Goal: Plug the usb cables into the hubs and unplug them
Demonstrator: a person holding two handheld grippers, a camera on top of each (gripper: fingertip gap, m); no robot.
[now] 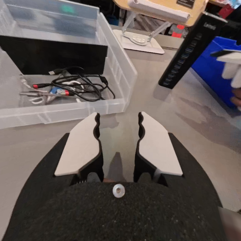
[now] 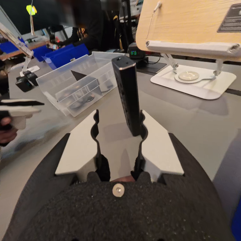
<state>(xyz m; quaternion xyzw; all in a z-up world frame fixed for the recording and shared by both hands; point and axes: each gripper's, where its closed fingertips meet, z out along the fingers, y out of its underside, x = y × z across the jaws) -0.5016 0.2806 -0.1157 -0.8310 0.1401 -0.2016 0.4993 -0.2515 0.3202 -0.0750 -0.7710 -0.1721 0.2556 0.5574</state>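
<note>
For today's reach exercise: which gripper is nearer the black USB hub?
Right. The black USB hub stands between the right gripper's open fingers, against one of them. The left gripper, open and empty, is well off to the side.

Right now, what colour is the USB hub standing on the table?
Black, with a thin silver edge at its top end; the USB hub shows best in the right wrist view.
</note>
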